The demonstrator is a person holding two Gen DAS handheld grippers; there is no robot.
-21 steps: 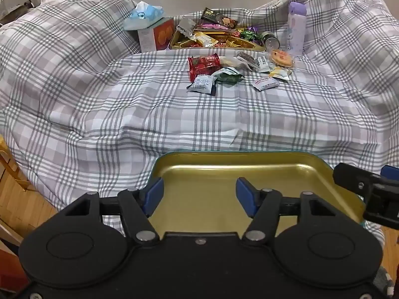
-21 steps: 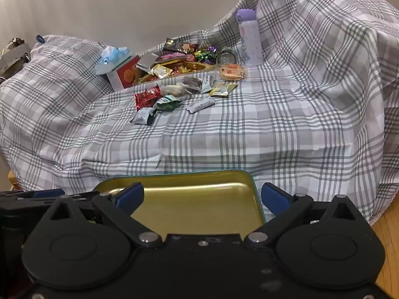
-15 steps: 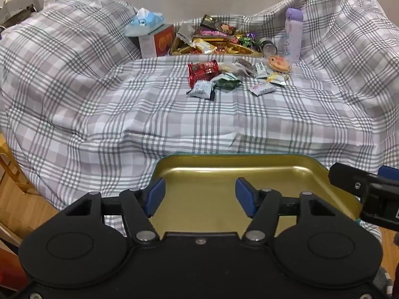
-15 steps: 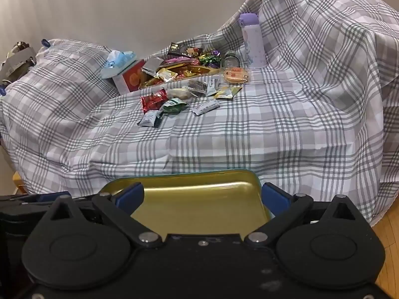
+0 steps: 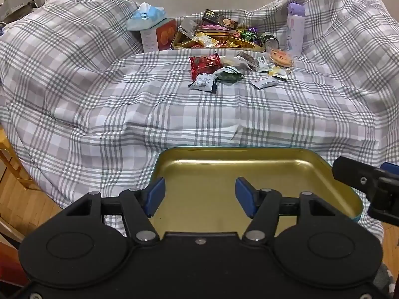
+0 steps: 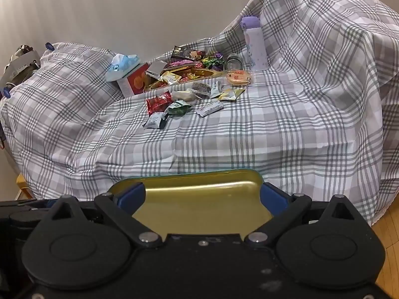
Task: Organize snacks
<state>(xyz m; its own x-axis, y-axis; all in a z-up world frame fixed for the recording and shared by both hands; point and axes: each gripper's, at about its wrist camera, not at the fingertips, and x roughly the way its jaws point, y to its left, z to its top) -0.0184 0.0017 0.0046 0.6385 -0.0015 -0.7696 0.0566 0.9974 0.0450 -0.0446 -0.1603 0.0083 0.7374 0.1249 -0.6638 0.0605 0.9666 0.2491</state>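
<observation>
**Left wrist view: empty gold tray in front, snacks unsorted**

Left wrist view shows the plaid sheet (image 5: 124, 104) filling most of the frame. At six o'clock an empty gold tray (image 5: 249, 159) sits just beyond the left gripper (image 5: 199, 195), whose jaws stand part-open with nothing seen between the pads. The right gripper (image 6: 202, 198) spreads wide, its pads flanking the tray's near corner; whether they press on it cannot be told. At twelve o'clock a filled tray (image 5: 217, 47) holds sweets, while loose snack packets (image 5: 232, 71) lie scattered before it, so most sorting appears left. The empty tray's near rim is hidden behind both grippers, and packet labels are unreadable.
</observation>
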